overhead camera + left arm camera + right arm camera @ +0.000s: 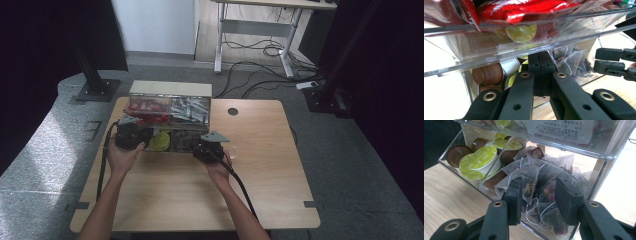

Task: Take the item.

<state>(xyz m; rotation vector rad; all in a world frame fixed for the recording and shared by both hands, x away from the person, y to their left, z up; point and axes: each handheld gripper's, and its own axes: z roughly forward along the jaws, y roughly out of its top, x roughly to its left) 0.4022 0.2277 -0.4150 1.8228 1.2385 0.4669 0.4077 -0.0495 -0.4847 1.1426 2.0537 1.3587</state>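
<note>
A: What is the work centred on?

B: The tea bags [541,182], clear pyramid sachets with dried buds and white strings. They are heaped in the right half of the lower clear drawer [461,173], which is pulled out of the organizer [170,90] at the far side of the wooden table [260,170].

A: And the right gripper [537,198]?

B: Its jaws stand apart, one on either side of the heap, with sachets between them. I can't say for sure whether the pads touch a bag; they do not look clamped on one. In the high view that gripper [207,145] sits at the drawer's front right.

A: The left gripper [541,67]?

B: Its jaws are together, the tips just under the upper clear tray [524,47], pointed into the drawer's left half. It holds nothing that I can make out. From above it [131,134] is at the drawer's front left.

A: What else is in there?

B: Brown coffee capsules [480,157] with yellow-green lids fill the left compartment, beside the tea bags behind a clear divider. Red packets [524,7] lie in the upper tray, and white sachets [190,107] lie to their right.
</note>
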